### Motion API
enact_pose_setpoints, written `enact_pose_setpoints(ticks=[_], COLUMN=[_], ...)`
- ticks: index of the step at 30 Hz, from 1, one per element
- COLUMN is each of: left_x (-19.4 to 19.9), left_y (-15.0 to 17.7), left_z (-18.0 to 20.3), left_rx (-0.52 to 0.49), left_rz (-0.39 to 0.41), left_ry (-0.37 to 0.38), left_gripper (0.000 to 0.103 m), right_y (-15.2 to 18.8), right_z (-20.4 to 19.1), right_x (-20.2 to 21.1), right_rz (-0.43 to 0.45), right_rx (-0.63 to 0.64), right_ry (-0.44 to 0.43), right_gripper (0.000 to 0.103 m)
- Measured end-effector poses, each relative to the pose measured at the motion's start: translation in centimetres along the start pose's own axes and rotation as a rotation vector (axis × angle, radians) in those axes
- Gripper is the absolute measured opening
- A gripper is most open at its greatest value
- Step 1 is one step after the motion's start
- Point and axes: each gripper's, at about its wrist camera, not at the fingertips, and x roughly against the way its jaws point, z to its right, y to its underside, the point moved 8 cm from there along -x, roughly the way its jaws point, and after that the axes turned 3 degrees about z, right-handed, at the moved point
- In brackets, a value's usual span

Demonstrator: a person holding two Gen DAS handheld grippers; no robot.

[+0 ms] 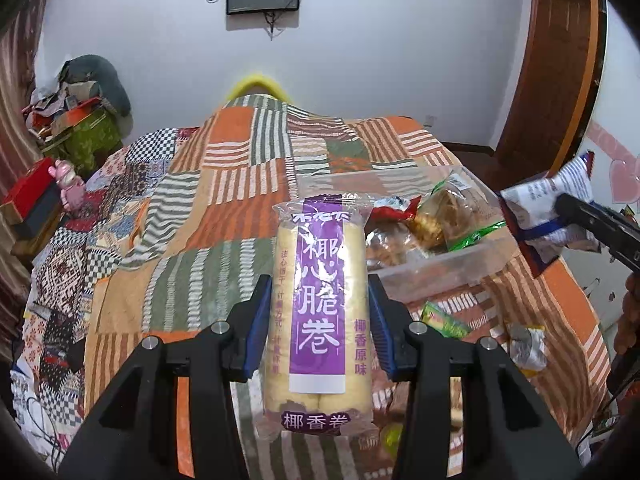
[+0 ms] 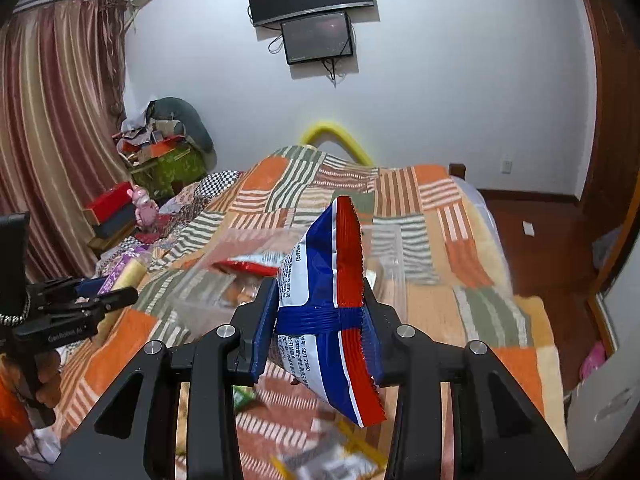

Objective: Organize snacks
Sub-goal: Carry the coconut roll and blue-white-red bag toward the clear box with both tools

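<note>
My left gripper (image 1: pixel 320 300) is shut on a long purple-labelled pack of coconut rolls (image 1: pixel 318 312), held above the bed. My right gripper (image 2: pixel 320 300) is shut on a blue, white and red snack bag (image 2: pixel 332 300), held above the near edge of a clear plastic bin (image 2: pixel 208 304). The bin (image 1: pixel 444 270) sits on the bed ahead and right of the left gripper and holds several snack packets, among them a red one (image 1: pixel 394 206) and a green-trimmed one (image 1: pixel 452 216). The right gripper with its bag (image 1: pixel 548 208) shows at the right of the left wrist view.
A patchwork blanket (image 1: pixel 200 208) covers the bed. Loose packets lie on it near me: a green one (image 1: pixel 442 320) and a crumpled silver one (image 1: pixel 526 344). Boxes and a pink toy (image 1: pixel 68 184) stand at the left. A wooden door (image 1: pixel 556 80) is at the right.
</note>
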Motion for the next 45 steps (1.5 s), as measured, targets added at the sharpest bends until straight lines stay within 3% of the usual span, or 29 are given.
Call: enact_pose_setpoints(ticks=[19,33,40,45], left_x=[-7.2,-9.5,-9.3,-8.2], left_y=[-3.0,-2.9,-2.6,-2.7], left_z=[2.3,1.9,1.8,1.7], left_rx=[-0.007,0.007,0.002,0.026], left_rz=[-0.035,-0.049,-0.057,-0.052], left_ry=[0.019,-0.041,-0.026,0.011], left_gripper=[0.045,0.045,0.046,0.058], right_y=[-0.7,0.5,0.6,0.0], right_z=[-1.9,-2.6,-3.0,-2.7], right_x=[-7.7,-9.0,-8.9,-8.1], right_rz=[-0.052,-0.099,-0.099,-0.078], right_rx=[0.037,0.108,0.157,0.131], right_ry=[0.005,-0.017,0.002,-0.004], right_gripper=[0.035,0.036,0.043,0.059])
